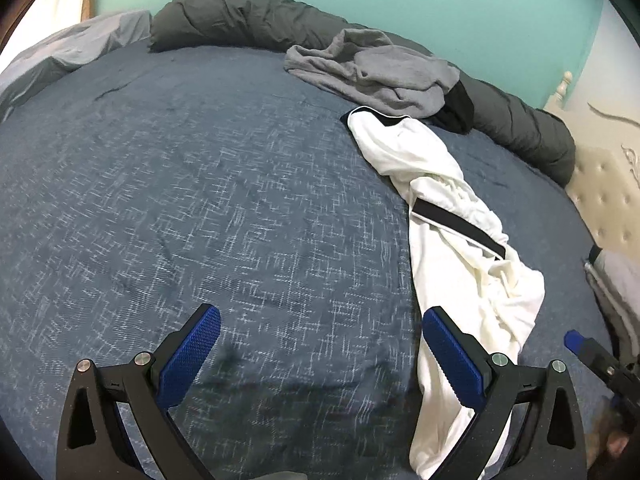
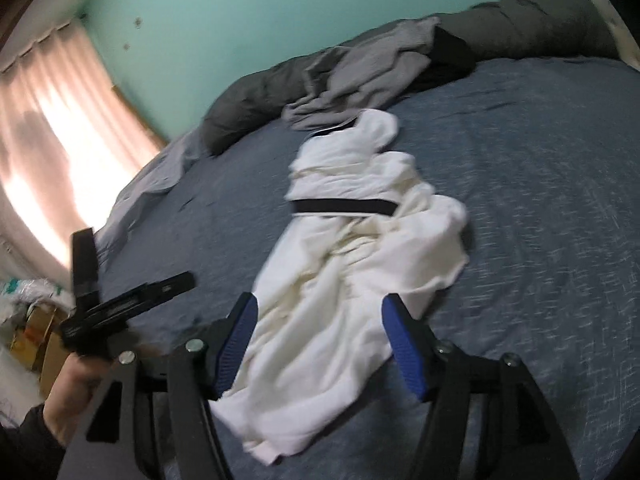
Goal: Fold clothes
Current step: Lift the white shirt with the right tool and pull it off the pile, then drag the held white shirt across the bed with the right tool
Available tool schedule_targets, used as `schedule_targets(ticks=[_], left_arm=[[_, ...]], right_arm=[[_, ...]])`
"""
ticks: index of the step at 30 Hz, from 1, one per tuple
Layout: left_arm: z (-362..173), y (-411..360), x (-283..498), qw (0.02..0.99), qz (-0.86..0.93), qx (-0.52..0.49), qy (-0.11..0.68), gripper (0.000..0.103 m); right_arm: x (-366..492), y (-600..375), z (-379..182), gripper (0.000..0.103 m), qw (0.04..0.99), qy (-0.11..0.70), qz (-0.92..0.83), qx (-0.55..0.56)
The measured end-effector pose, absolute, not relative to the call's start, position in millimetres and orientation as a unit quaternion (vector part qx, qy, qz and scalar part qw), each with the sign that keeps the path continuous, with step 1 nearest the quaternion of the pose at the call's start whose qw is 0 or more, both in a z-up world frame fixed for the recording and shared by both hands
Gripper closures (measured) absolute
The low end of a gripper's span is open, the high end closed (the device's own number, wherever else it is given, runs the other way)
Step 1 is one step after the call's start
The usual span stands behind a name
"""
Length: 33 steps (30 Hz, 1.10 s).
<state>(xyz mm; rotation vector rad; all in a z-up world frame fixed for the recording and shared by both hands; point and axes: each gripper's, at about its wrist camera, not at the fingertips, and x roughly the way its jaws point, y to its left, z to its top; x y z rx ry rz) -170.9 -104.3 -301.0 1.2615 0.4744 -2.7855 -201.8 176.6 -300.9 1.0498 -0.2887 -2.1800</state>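
Note:
A white garment with black stripes lies crumpled in a long strip on the blue bedspread. It also shows in the right wrist view. My left gripper is open above the bedspread, its right finger next to the garment's near end. My right gripper is open just above the near part of the white garment, holding nothing. The left gripper shows at the left of the right wrist view, held by a hand.
A pile of grey clothes with a black item lies at the far side of the bed against a rolled dark grey duvet. A cream tufted headboard stands to the right. A curtained window is left.

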Motion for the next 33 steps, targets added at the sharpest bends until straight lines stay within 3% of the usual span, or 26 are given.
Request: schedule_targets(ticks=[11,28,30,33], left_arm=[[-308,-100,-179,0.013,-0.900,0.412,0.144,0.000],[-311,-119,-187,0.029,-0.895,0.414,0.165,0.000],[-313,-121,-188,0.029,-0.893,0.415,0.169,0.000],[-315,-123,-188,0.032,-0.893,0.416,0.171,0.000]], right_arm=[[-222,168,-316,0.032,0.321,-0.119,-0.848,0.404],[-300,72,-321,0.032,0.299,0.122,-0.840,0.437],[-308,68,-324,0.044,0.296,0.126,-0.838,0.440],[-311,62,-321,0.071,0.309,0.145,-0.833,0.435]])
